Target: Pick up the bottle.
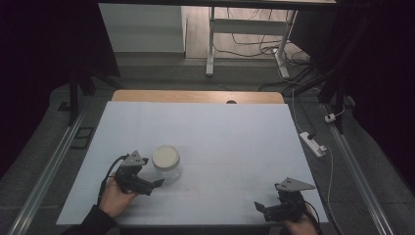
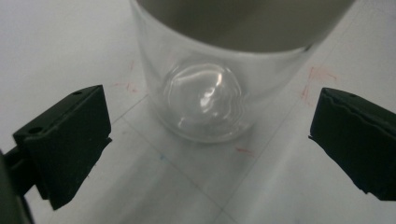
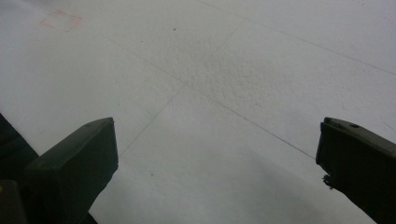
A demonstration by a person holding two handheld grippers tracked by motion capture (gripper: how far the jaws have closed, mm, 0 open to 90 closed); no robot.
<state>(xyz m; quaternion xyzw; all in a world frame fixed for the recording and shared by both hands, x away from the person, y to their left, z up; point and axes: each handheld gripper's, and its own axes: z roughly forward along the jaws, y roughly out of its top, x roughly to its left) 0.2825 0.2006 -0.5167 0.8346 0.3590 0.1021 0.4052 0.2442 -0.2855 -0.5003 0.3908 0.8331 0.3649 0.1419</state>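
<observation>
A clear lidded jar (image 1: 166, 163) stands near the table's (image 1: 235, 132) left front, just beyond the wide-open, empty left gripper (image 1: 155, 185) — best centred before closing — while the right gripper (image 1: 261, 207) waits open, empty.

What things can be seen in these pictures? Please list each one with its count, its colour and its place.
jar: one, clear glass with a cream-white lid, near-left part of the table, just ahead of the left gripper
table: one, white top with a wooden strip at the far edge, centre of the high view
power strip: one, white, on the floor to the right of the table
desk frame: one, white legs, far behind the table
cables: several, dark, on the floor at the back
left gripper: one, black, jaws open, near-left, held by a hand
right gripper: one, black, jaws open, near-right edge
</observation>
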